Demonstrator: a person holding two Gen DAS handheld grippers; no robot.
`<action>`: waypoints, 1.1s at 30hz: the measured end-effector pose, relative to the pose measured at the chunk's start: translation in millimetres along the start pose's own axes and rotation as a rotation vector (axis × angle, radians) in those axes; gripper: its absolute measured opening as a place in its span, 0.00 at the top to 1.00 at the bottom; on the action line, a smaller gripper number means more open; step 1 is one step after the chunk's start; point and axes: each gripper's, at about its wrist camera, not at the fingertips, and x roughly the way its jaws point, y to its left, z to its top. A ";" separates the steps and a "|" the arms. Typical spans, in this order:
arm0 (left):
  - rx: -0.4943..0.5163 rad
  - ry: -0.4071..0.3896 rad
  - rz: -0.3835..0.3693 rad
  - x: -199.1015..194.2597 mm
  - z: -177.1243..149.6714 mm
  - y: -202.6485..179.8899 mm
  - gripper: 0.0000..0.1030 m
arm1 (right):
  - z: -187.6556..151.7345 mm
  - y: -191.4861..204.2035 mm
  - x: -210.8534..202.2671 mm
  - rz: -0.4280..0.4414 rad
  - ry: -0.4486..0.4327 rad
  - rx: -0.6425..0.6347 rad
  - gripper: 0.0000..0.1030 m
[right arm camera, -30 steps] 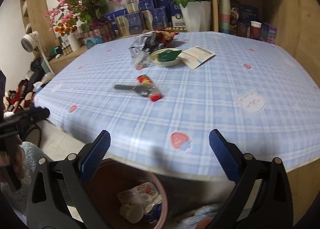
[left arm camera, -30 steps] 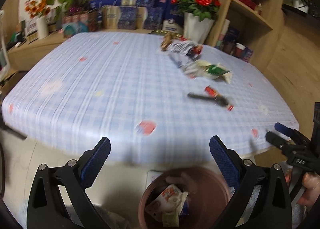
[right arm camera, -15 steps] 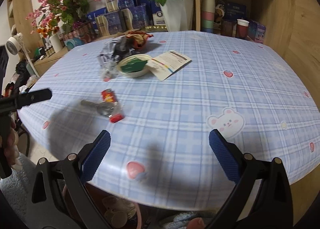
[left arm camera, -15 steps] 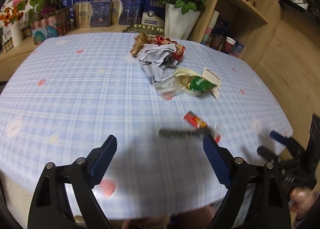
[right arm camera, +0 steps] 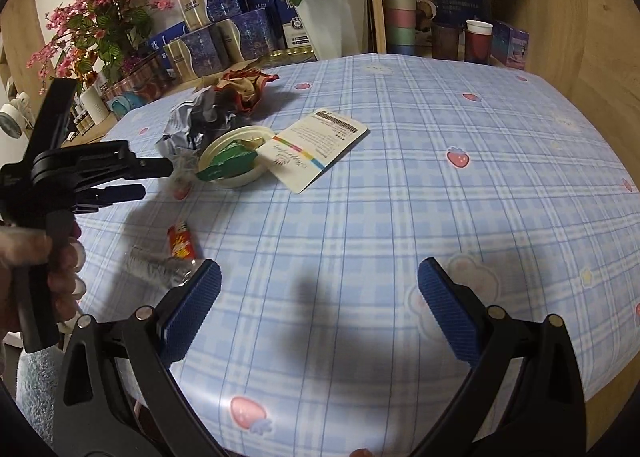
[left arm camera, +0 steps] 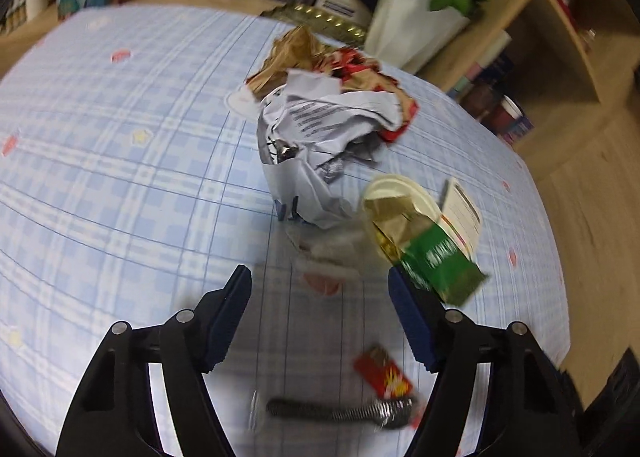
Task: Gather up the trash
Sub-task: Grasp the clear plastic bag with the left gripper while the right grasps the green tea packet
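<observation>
Left gripper (left arm camera: 320,293) reaching for crumpled clear plastic wrapper (left arm camera: 326,253), jaws just narrowing, nothing gripped; right gripper (right arm camera: 318,285) released; next: descend, pinch.

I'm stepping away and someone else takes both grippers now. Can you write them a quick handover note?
Left gripper: open and empty, its jaws have just been closing, over the clear wrapper.
Right gripper: open, empty, over bare tablecloth.
On the table: crumpled paper, brown-and-red wrapper, bowl holding a green packet, printed card, small red packet, crinkled silver wrapper.
Done: nothing in hand.
Left: all of that trash.
</observation>
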 end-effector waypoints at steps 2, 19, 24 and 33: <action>-0.024 0.004 -0.005 7.5 2.6 2.0 0.33 | 4.0 -0.9 3.2 0.000 0.000 -0.009 0.06; 0.190 -0.060 -0.056 -30.8 -25.5 10.0 0.86 | 58.8 20.3 32.5 0.109 -0.003 -0.104 0.18; 0.213 -0.100 -0.067 -55.4 -36.2 21.9 0.86 | 85.2 46.9 57.8 0.172 0.035 -0.140 0.34; 0.226 -0.142 -0.066 -86.3 -57.0 42.7 0.86 | 101.8 82.4 109.5 0.136 0.158 -0.212 0.54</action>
